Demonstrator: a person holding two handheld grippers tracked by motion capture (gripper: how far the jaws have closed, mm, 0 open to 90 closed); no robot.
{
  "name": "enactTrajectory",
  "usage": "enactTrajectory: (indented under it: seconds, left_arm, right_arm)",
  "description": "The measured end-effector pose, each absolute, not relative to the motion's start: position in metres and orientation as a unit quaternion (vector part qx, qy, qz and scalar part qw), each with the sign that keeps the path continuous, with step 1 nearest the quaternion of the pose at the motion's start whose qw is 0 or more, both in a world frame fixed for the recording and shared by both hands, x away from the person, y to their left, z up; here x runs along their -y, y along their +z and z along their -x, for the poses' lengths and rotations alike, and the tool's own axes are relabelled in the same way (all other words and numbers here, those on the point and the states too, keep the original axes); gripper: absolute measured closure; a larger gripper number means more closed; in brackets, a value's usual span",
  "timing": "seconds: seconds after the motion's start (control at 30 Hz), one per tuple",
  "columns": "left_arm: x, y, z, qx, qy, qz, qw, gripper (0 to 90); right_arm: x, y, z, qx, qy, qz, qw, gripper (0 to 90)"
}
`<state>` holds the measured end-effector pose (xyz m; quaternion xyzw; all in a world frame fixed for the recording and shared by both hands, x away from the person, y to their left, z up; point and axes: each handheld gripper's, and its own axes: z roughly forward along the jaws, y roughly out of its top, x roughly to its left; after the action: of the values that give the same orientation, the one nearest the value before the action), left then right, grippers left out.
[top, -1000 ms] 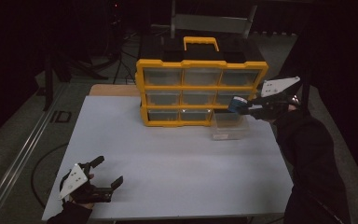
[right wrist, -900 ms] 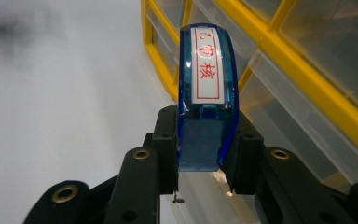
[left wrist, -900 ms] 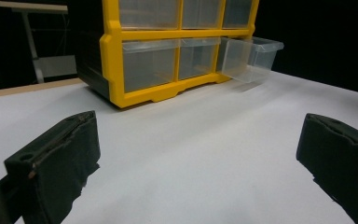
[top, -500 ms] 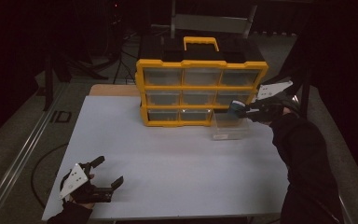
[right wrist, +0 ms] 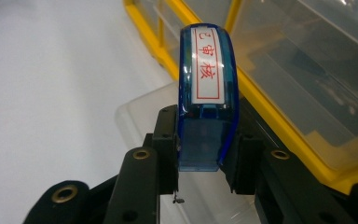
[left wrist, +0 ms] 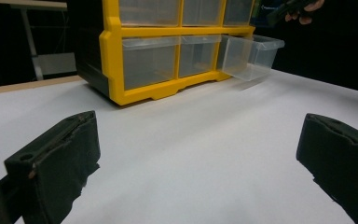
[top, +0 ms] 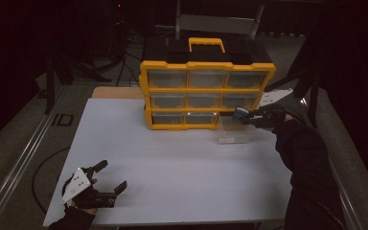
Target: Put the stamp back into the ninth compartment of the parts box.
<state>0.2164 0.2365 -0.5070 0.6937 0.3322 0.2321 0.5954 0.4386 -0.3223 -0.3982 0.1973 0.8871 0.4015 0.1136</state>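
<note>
Right gripper clamps the blue stamp; lower it squarely over the open drawer (frame centre-right). Left gripper gapes wide.

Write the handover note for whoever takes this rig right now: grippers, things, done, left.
Right gripper: shut on the blue stamp, held over the pulled-out clear drawer.
Left gripper: open, empty, resting at the near left of the white table.
Things: yellow organizer at the table's far side; its bottom right drawer is out, front resting on the table.
Done: drawer opened, stamp picked up and brought above it.
Left: probably lower the stamp into the drawer, release, then push the drawer shut.
</note>
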Motion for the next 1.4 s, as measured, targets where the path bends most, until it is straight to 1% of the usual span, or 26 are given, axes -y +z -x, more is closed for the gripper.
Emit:
enactTrajectory:
  seconds: [0.33,0.7,0.9,0.93,1.03,1.07,1.1,1.13,1.2,1.23,1.27,1.3,1.37,1.4]
  left_arm:
    - [-0.237,-0.507,-0.217,-0.333,0.231,-0.693,0.596,0.1]
    - [-0.238,-0.507,-0.217,-0.334,0.228,-0.691,0.599,0.1]
    - [-0.238,-0.507,-0.217,-0.335,0.227,-0.690,0.600,0.1]
    - [-0.238,-0.507,-0.217,-0.335,0.227,-0.690,0.600,0.1]
    - [-0.238,-0.507,-0.217,-0.335,0.228,-0.691,0.599,0.1]
    - [-0.238,-0.507,-0.217,-0.335,0.228,-0.691,0.599,0.1]
    - [-0.238,-0.507,-0.217,-0.335,0.227,-0.690,0.600,0.1]
    - [-0.238,-0.508,-0.217,-0.335,0.227,-0.690,0.599,0.1]
    - [-0.238,-0.507,-0.217,-0.335,0.228,-0.691,0.599,0.1]
    - [-0.238,-0.507,-0.217,-0.335,0.228,-0.691,0.599,0.1]
    - [-0.237,-0.507,-0.217,-0.335,0.229,-0.691,0.598,0.1]
    - [-0.237,-0.507,-0.217,-0.335,0.229,-0.691,0.598,0.1]
    - [-0.237,-0.507,-0.217,-0.335,0.229,-0.691,0.598,0.1]
    - [-0.237,-0.507,-0.217,-0.335,0.229,-0.691,0.598,0.1]
  right_arm:
    - [0.317,-0.418,-0.446,-0.892,0.386,-0.214,0.103,69.5]
    - [0.308,-0.430,-0.450,-0.901,0.360,-0.223,0.091,69.2]
    - [0.307,-0.432,-0.451,-0.900,0.356,-0.233,0.093,67.5]
    - [0.307,-0.431,-0.451,-0.900,0.356,-0.235,0.094,65.8]
    - [0.307,-0.428,-0.451,-0.897,0.359,-0.240,0.091,55.8]
    - [0.307,-0.428,-0.451,-0.897,0.359,-0.240,0.091,55.8]
    - [0.307,-0.427,-0.450,-0.897,0.359,-0.240,0.092,51.8]
    - [0.304,-0.424,-0.448,-0.894,0.364,-0.247,0.091,37.0]
    - [0.303,-0.421,-0.447,-0.888,0.372,-0.257,0.085,27.1]
    - [0.303,-0.421,-0.447,-0.888,0.372,-0.257,0.085,27.1]
    - [0.302,-0.420,-0.446,-0.886,0.373,-0.261,0.083,23.7]
    - [0.301,-0.418,-0.444,-0.883,0.379,-0.266,0.082,18.4]
    - [0.298,-0.415,-0.440,-0.877,0.387,-0.275,0.076,12.7]
    - [0.298,-0.415,-0.440,-0.877,0.387,-0.275,0.076,12.7]
